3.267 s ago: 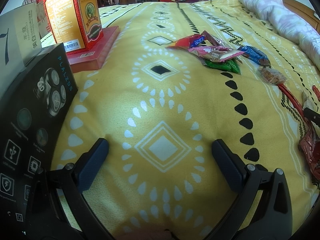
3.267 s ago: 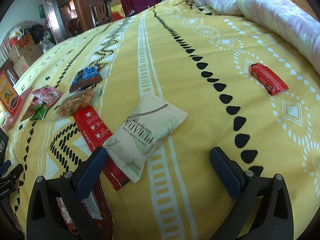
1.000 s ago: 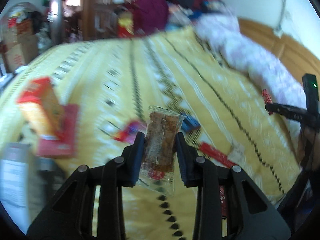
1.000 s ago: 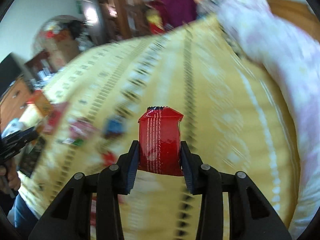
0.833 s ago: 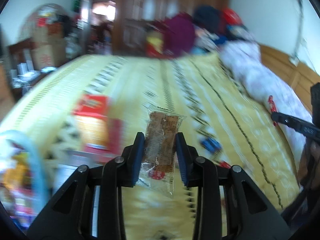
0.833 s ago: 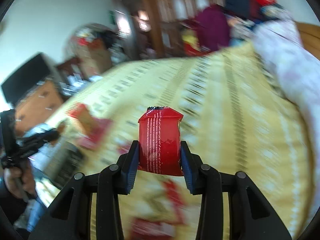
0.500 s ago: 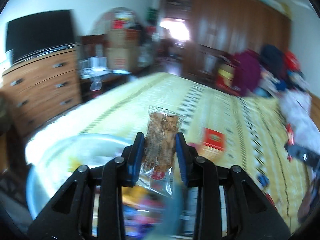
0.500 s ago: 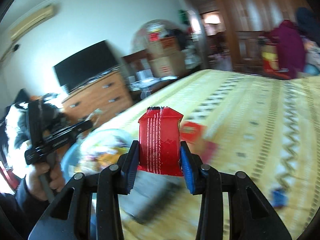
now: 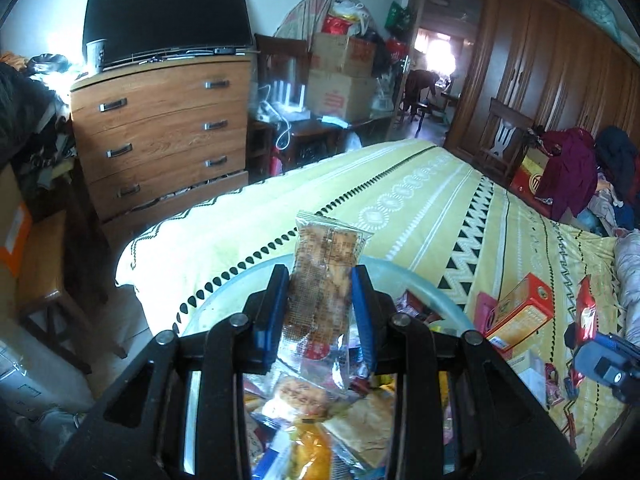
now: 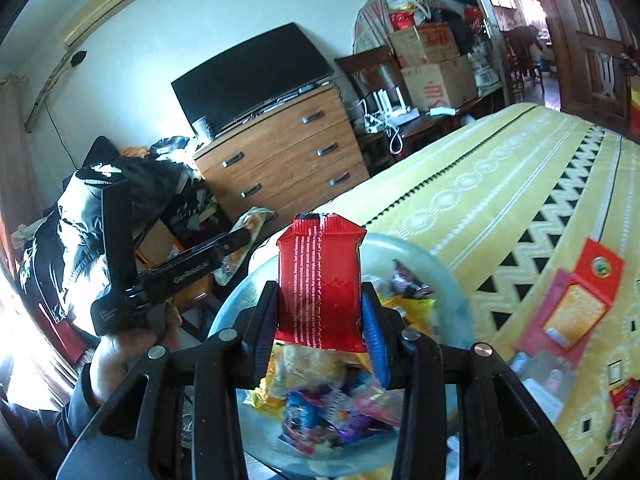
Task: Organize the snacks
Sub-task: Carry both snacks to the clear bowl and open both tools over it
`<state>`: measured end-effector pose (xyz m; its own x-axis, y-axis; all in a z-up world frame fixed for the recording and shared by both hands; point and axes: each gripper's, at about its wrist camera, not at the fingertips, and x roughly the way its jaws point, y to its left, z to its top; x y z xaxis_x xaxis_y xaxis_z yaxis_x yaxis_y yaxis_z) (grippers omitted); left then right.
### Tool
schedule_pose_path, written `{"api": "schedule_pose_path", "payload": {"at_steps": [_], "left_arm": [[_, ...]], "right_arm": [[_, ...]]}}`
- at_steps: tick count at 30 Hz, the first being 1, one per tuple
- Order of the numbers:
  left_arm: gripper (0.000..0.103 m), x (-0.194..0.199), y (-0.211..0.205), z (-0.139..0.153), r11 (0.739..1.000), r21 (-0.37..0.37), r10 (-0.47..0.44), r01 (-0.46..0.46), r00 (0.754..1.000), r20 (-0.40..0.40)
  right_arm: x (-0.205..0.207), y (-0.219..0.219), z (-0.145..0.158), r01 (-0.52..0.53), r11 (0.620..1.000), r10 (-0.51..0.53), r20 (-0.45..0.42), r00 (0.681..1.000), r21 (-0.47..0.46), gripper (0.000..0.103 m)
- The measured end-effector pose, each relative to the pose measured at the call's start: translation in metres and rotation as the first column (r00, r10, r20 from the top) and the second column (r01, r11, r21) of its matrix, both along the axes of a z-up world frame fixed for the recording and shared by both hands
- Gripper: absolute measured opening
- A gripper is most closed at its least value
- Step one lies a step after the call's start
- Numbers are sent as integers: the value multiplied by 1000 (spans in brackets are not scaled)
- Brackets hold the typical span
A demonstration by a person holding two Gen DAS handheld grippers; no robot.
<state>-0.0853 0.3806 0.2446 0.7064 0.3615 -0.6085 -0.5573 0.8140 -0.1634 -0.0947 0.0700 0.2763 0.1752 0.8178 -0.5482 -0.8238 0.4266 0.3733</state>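
Over the pale blue bowl (image 9: 424, 284) of snacks at the bed's (image 9: 400, 204) edge, the left gripper (image 9: 321, 312) has its fingers (image 9: 272, 312) clamped on a clear packet of brown crackers (image 9: 324, 276), held upright above the pile, likely for dropping in; its print is too small to read. To the right, the right gripper (image 10: 320, 316) pinches a red wrapper (image 10: 318, 280) above the same bowl; its white text is illegible. Beyond the bowl, a red-orange box (image 9: 520, 312) stands on the bed.
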Motion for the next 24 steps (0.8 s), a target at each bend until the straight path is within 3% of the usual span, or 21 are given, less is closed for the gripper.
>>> {"api": "schedule_pose_path", "payload": {"at_steps": [14, 15, 17, 19, 21, 24], "left_arm": [[36, 4, 12, -13, 1000, -21, -12, 11, 998, -64], [40, 4, 11, -13, 1000, -17, -13, 12, 998, -64], [74, 4, 8, -11, 1000, 1, -2, 2, 998, -59], [90, 2, 2, -7, 999, 41, 26, -25, 999, -37], [94, 1, -3, -4, 997, 72, 43, -41, 999, -22], [94, -1, -10, 2, 998, 66, 24, -24, 1000, -2]], "right_arm": [[11, 16, -16, -9, 1000, 9, -43, 999, -18, 46], [11, 17, -17, -10, 1000, 9, -46, 999, -19, 47], [12, 15, -17, -3, 1000, 2, -50, 999, -15, 53], [13, 10, -16, 6, 1000, -7, -48, 999, -11, 59], [13, 2, -15, 20, 1000, -20, -42, 999, -5, 68], [14, -28, -5, 42, 998, -41, -22, 999, 44, 68]]}}
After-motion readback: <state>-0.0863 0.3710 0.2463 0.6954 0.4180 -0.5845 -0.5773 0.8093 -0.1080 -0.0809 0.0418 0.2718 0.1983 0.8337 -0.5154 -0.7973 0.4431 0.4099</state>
